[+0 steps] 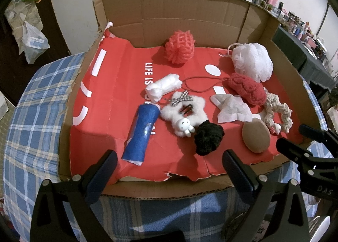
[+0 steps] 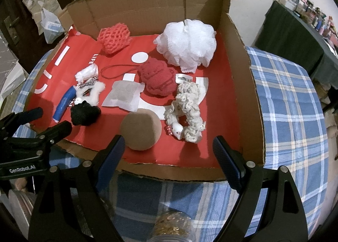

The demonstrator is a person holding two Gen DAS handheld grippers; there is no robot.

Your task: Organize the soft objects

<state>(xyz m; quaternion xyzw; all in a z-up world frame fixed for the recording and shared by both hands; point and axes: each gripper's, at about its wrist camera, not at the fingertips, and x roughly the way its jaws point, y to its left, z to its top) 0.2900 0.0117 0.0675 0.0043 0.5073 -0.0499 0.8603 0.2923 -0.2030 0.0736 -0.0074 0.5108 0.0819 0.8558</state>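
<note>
Left wrist view: left gripper (image 1: 169, 170) spread wide, nothing between the fingers, poised over the near edge of the cardboard tray (image 1: 190, 189) on the blue plaid cloth (image 1: 31, 136). Right gripper (image 2: 169, 157) likewise spread and empty, over the same near edge, toward the tray's right end. Soft objects scattered on the red liner (image 1: 101, 132) inside the tray. Blue felt roll (image 1: 140, 134) lay tilted at the near left, just beside the white star plush (image 1: 186, 113), with the black yarn pompom (image 1: 208, 137) touching the plush's near side. White wad (image 1: 163, 86) sat behind the plush. Tan round pad (image 2: 141, 129) closest to the right gripper, beside the cream crocheted scrunchie (image 2: 187, 113). Red fuzzy scrunchie (image 2: 157, 80) found mid-tray, a white tissue sachet (image 2: 123, 96) against its left. White mesh bath pouf (image 2: 187, 45) and coral foam net (image 2: 114, 38) placed along the back wall, well apart.
</note>
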